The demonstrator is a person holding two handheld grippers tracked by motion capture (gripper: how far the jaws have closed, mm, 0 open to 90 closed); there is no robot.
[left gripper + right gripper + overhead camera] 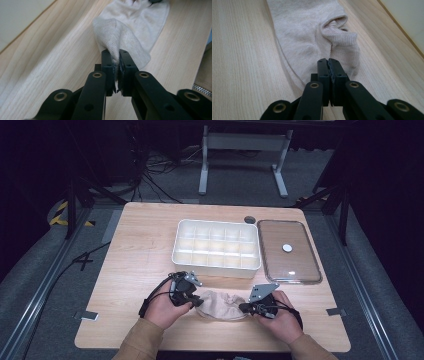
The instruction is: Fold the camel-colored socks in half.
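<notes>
The left gripper (117, 65) has its jaws clamped on a bunched fold of the beige sock (130, 27). The right gripper (328, 67) has its jaws pressed together at the sock's other end (seemingly pinching its edge). The sock lies on the tabletop (135, 250), near the white divided tray (216, 246) and clear lid (288, 251).

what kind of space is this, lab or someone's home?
Most likely a lab or recording workspace, not a home. The wooden table stands inside a metal frame on grey carpet, loose cables trail over the floor behind it, and the surroundings are dark.
</notes>
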